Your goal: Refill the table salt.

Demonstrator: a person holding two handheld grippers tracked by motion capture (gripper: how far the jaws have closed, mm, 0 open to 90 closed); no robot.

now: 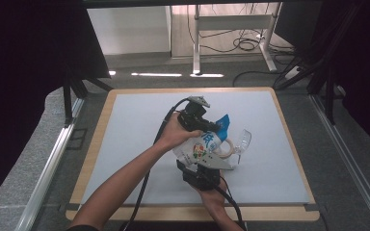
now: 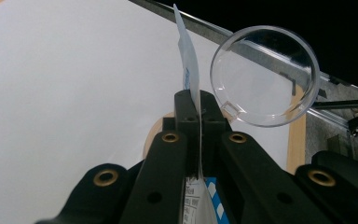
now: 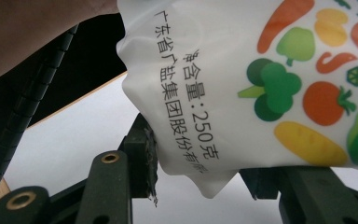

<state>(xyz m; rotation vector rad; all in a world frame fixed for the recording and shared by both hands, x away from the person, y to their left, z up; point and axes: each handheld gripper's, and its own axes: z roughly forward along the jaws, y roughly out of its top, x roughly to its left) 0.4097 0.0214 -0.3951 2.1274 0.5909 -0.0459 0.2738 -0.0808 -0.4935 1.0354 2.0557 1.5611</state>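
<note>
A white pouch (image 1: 202,146) printed with vegetables and black characters is held tilted above the table between both grippers. Its blue-printed top (image 1: 223,124) points toward a clear round lid (image 1: 244,139) that stands open over a tan-rimmed container (image 1: 225,148). My left gripper (image 1: 206,126) is shut on the pouch's thin top edge (image 2: 186,56), with the clear lid (image 2: 265,77) just beyond its jaws. From below, my right gripper (image 1: 206,162) clamps the pouch's lower end (image 3: 242,93), and the jaws of this right gripper (image 3: 200,172) press on either side of the bulging bottom corner.
A white mat (image 1: 139,144) covers a wooden table (image 1: 92,159). Metal rails run along both sides of the table. Desk legs and cables (image 1: 243,44) lie on the floor beyond the far edge. Cables trail from both grippers toward the near edge.
</note>
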